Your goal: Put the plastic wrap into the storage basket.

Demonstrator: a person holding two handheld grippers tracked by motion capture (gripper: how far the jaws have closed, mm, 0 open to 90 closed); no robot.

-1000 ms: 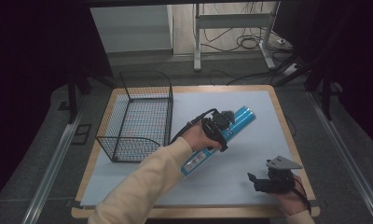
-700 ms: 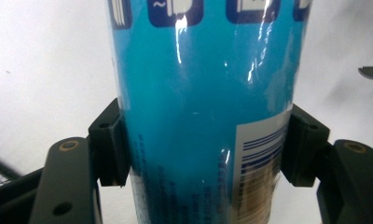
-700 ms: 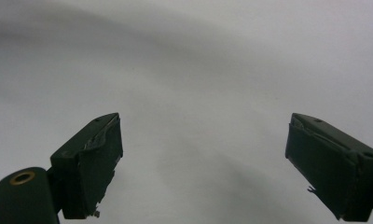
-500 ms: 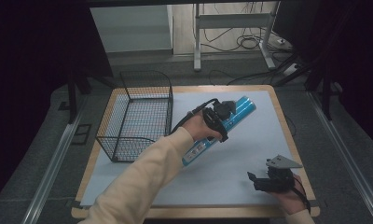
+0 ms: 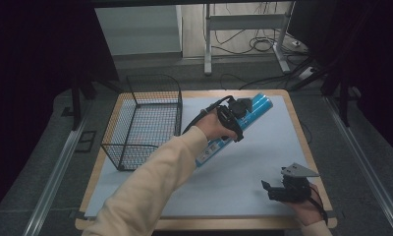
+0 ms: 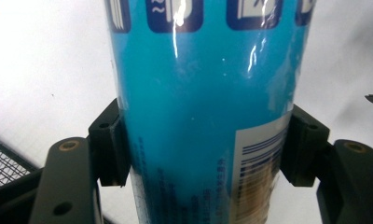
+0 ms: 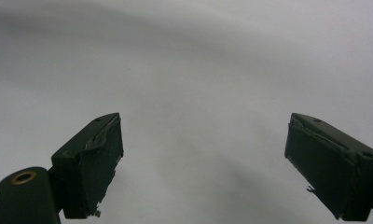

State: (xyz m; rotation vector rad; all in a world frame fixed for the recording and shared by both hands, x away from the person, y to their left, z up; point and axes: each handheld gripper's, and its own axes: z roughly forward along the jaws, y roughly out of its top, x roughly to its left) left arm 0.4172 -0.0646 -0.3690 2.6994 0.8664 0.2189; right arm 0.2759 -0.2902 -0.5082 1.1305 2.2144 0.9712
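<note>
Your table [image 5: 263,167]: wire basket [image 5: 144,125] at left; tube [image 5: 256,105] right of it, mid-table; your right gripper [image 5: 273,191] near front-right corner.

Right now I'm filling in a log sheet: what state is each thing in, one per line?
Blue tube: clamped across its body, tilted, far end raised.
Left claw: shut on the blue tube.
Right claw: open, holding nothing, low over the mat.
Wire basket: upright, nothing visible inside.

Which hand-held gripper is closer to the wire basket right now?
Left. The left hand-held gripper grips the blue canister just right of the wire basket. The right hand-held gripper sits open at the table's near right corner, far from it.
</note>
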